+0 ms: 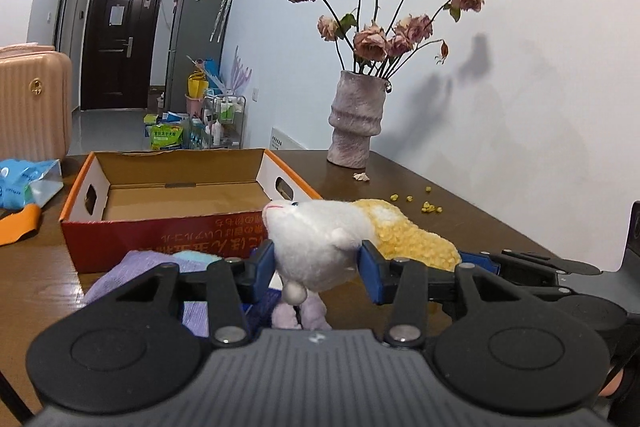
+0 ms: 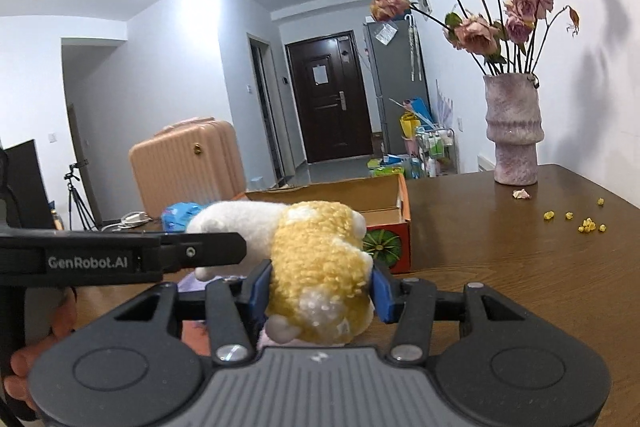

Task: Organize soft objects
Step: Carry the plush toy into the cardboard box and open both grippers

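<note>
Plush toy (image 1: 320, 239) clamped by both tools, box (image 1: 176, 195) apparently empty

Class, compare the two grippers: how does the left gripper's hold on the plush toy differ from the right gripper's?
The left gripper clamps the white-and-yellow plush toy at its white head end; the right gripper clamps the yellow fuzzy body end. The left sits nearer the open cardboard box. Both have blue pads pressing the toy.

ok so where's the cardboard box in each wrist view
Left wrist: the cardboard box sits left of centre on the table, open, just behind the plush toy.
Right wrist: only its right end shows at centre, behind the toy.
Shared landmark: the vase of dried roses, right of the box.
</note>
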Demonstrator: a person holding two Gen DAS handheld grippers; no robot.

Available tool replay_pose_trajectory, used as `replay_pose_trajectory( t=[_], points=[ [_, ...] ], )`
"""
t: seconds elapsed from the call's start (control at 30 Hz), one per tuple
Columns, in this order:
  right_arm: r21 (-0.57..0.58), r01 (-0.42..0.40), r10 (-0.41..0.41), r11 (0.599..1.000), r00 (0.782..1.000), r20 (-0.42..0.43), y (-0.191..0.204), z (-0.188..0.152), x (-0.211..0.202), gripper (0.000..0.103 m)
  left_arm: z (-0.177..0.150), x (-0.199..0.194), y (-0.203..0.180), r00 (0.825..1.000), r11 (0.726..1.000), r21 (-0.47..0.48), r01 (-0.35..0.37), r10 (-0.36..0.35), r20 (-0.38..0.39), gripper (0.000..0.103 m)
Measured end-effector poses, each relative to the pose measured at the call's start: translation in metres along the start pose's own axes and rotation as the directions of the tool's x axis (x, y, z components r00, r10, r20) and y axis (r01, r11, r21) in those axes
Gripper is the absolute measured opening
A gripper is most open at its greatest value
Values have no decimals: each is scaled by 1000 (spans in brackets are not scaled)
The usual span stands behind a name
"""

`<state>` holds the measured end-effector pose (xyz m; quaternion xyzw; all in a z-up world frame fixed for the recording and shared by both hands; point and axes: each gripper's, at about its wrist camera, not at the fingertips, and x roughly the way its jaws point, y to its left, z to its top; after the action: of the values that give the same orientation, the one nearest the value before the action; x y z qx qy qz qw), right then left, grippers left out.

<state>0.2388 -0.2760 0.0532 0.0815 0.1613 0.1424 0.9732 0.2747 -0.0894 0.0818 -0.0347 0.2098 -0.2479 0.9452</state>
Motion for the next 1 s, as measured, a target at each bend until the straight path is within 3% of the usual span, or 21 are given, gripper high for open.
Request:
replay_pose_trajectory(
  t=[0.17, 0.3, 0.5, 0.63, 0.7, 0.8, 1.0],
  points=[
    [-30, -12, 13, 999, 1000, 21, 10, 11, -1, 49, 8, -4, 13, 1000, 1000, -27, 14, -13, 22, 45],
    [-67, -20, 21, 998, 1000, 11, 8, 37, 31, 48, 38, 22, 40, 999, 998, -59, 35, -33, 23, 45],
    [-94, 6, -11, 996, 999, -54, -16, 89, 135, 48, 96, 115, 93, 999, 994, -110, 21, -26, -38, 45],
    [-124, 49, -66, 991, 989, -132, -31, 110, 217, 47, 119, 195, 132, 990, 986, -169, -3, -21, -137, 45],
    [-127, 64, -89, 990, 976, -201, -42, 117, 261, 47, 126, 235, 150, 981, 983, -181, -11, -24, -193, 45],
    [-132, 85, -121, 988, 948, -295, -55, 119, 314, 46, 126, 293, 181, 952, 973, -231, -27, -45, -304, 46],
    [-250, 138, -234, 958, 880, -412, -51, 103, 375, 53, 107, 343, 196, 914, 974, -207, -94, 2, -405, 47]
  ],
)
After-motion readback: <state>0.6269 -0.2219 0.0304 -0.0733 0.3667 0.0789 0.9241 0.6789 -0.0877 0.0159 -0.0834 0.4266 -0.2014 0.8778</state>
